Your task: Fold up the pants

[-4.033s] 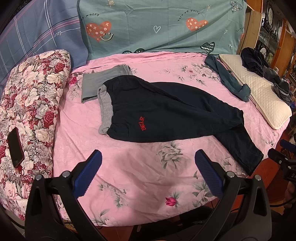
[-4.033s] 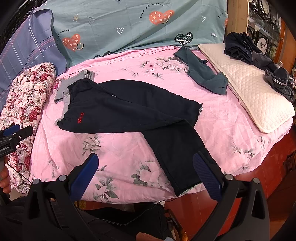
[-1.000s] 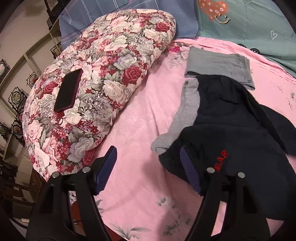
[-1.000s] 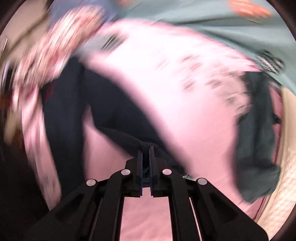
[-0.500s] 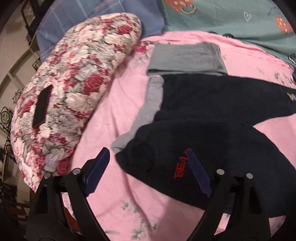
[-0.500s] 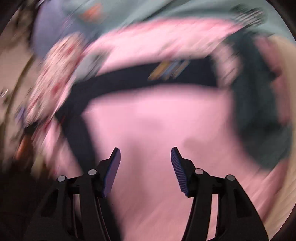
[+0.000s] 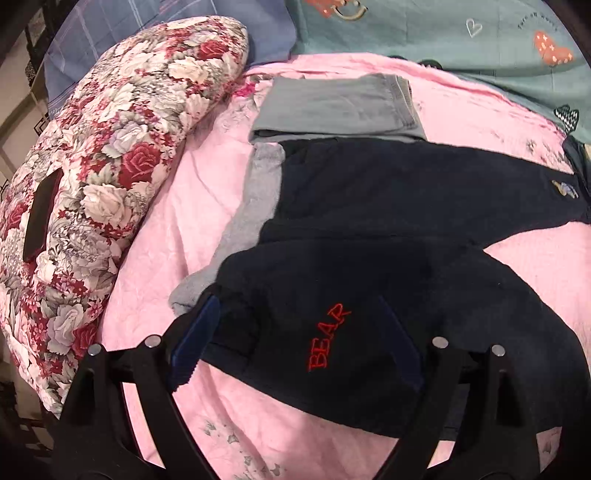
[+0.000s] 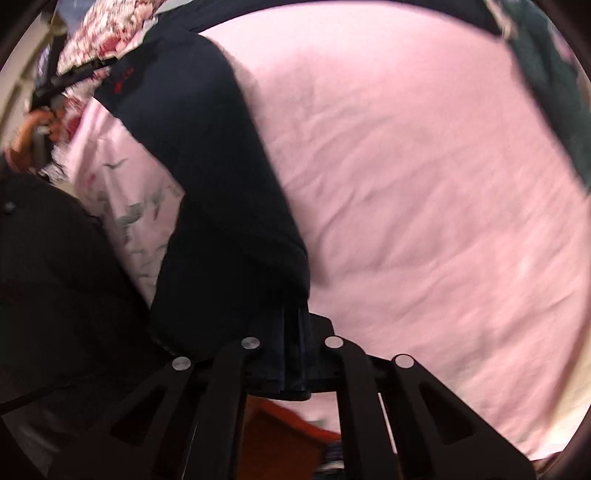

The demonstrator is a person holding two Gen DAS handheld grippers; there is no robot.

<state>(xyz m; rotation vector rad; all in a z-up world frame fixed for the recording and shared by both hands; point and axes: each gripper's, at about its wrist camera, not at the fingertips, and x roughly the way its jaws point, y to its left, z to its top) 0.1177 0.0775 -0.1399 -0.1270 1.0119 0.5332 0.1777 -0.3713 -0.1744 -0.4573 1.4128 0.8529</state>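
Observation:
Black pants (image 7: 369, 229) with red BEAR lettering and a grey waistband lining lie on the pink bedsheet (image 7: 177, 206). My left gripper (image 7: 295, 339) is open, its blue pads straddling the near waist corner of the pants. My right gripper (image 8: 291, 350) is shut on the hem of the near pant leg (image 8: 207, 177), which runs away up and left over the sheet (image 8: 424, 184). The other leg stretches right along the bed in the left wrist view.
A folded grey garment (image 7: 332, 107) lies just beyond the pants. A floral pillow (image 7: 103, 155) with a dark phone (image 7: 40, 218) on it sits at left. A teal pillowcase (image 7: 443, 33) lies at the back. A dark teal garment (image 8: 546, 81) lies at right.
My right gripper, open half a second ago, has shut on the near leg's hem. My left gripper has moved closer so its pads straddle the waist corner.

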